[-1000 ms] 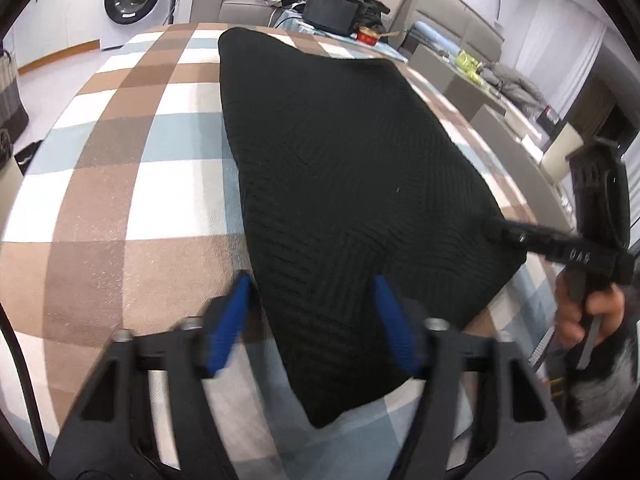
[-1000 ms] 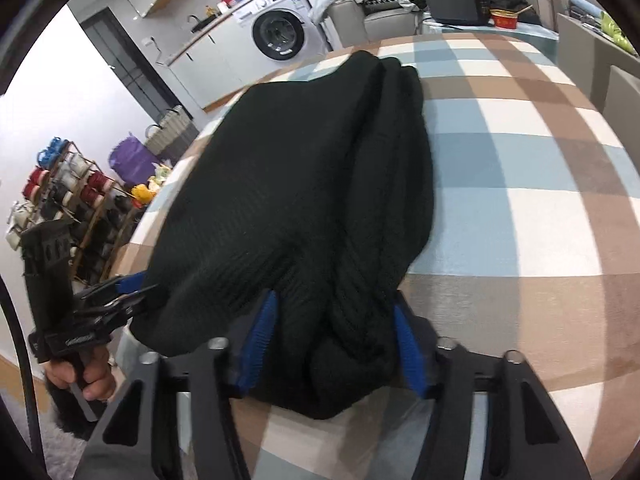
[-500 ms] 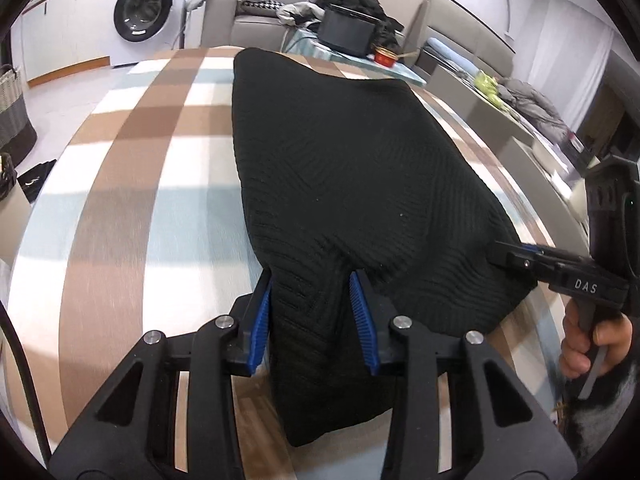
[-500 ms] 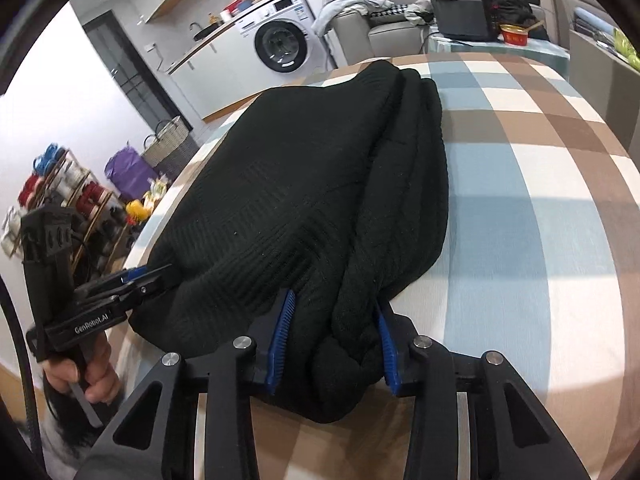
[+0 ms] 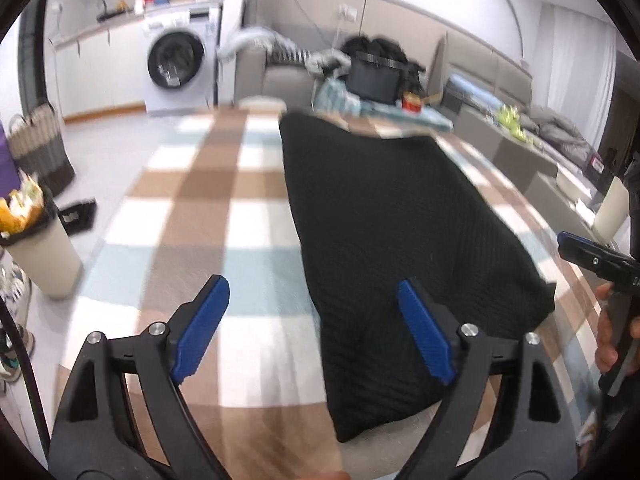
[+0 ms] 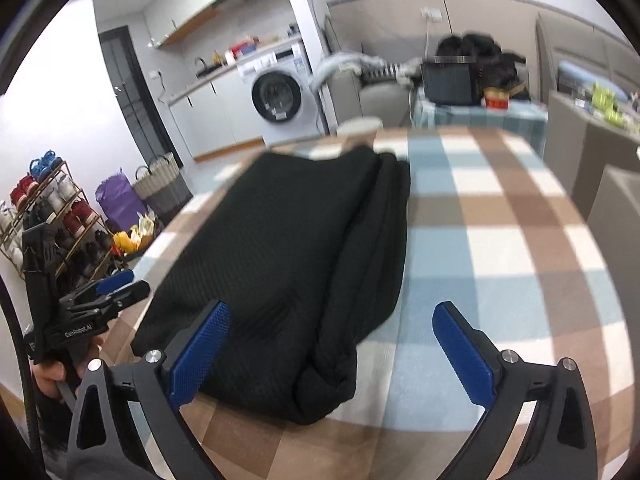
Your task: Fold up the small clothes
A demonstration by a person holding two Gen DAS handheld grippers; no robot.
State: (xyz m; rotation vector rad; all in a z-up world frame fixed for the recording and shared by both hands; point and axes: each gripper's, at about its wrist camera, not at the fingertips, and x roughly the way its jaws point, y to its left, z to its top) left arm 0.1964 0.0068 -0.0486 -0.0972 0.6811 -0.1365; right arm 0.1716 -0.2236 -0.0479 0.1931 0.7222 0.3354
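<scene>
Left wrist view: left gripper [image 5: 312, 326] – jaws have just been opening and stand wide, blue pads clear of the cloth, nothing gripped.
Right wrist view: right gripper [image 6: 334, 346] – jaws likewise just opened, wide apart; the garment's near end lies between them, untouched by the pads.
Garment: black knit garment [image 6: 296, 256], folded into a long bundle, lying flat.
Surface: checked tablecloth [image 5: 192, 216], brown, white and pale blue.
Background: washing machine [image 6: 280, 98]; shoe rack [image 6: 44, 216] at the left.
</scene>
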